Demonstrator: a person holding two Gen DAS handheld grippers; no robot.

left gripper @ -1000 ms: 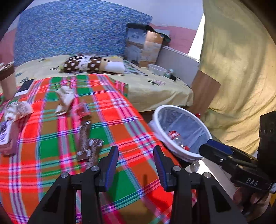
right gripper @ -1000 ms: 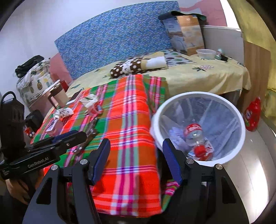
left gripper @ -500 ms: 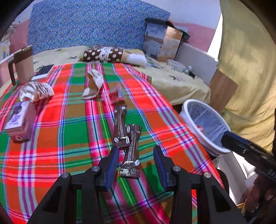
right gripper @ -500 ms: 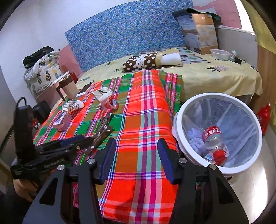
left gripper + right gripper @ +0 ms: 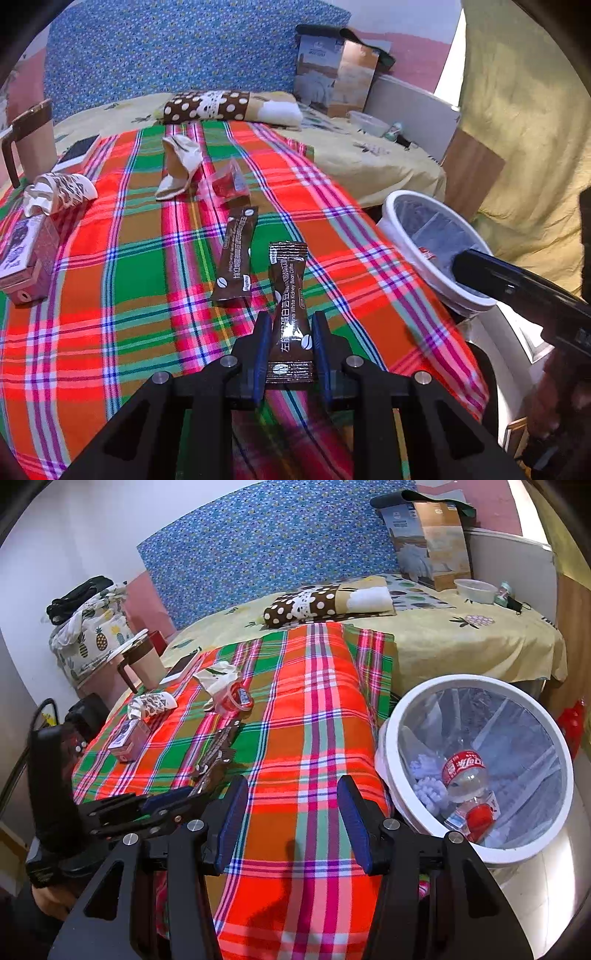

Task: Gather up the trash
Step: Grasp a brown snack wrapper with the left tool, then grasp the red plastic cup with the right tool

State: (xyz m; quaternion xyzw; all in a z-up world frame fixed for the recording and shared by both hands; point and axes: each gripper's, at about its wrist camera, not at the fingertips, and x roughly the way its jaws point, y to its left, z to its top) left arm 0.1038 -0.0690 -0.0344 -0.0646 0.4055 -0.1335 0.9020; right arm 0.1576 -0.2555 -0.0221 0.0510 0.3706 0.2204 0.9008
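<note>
My left gripper (image 5: 289, 325) has its fingers closed against both sides of a brown coffee sachet (image 5: 290, 310) lying on the plaid blanket (image 5: 129, 280). A second brown sachet (image 5: 236, 254) lies just beyond it. Further back lie a red plastic wrapper (image 5: 227, 182), a crumpled white paper cup (image 5: 181, 164), a patterned crumpled cup (image 5: 59, 192) and a small pink carton (image 5: 26, 258). The white bin (image 5: 476, 768) stands right of the bed and holds a plastic bottle (image 5: 465, 775). My right gripper (image 5: 291, 812) is open and empty over the blanket's near edge, left of the bin.
A mug (image 5: 35, 140) and a phone (image 5: 79, 147) sit at the blanket's far left. A polka-dot pillow (image 5: 218, 107), a paper bag (image 5: 336, 74) and a bowl (image 5: 476, 590) lie further back. A yellow curtain (image 5: 524, 110) hangs on the right.
My left gripper swung from the bin side over the blanket, came down on the nearer sachet and narrowed its fingers around it. My right gripper stayed open near the bin.
</note>
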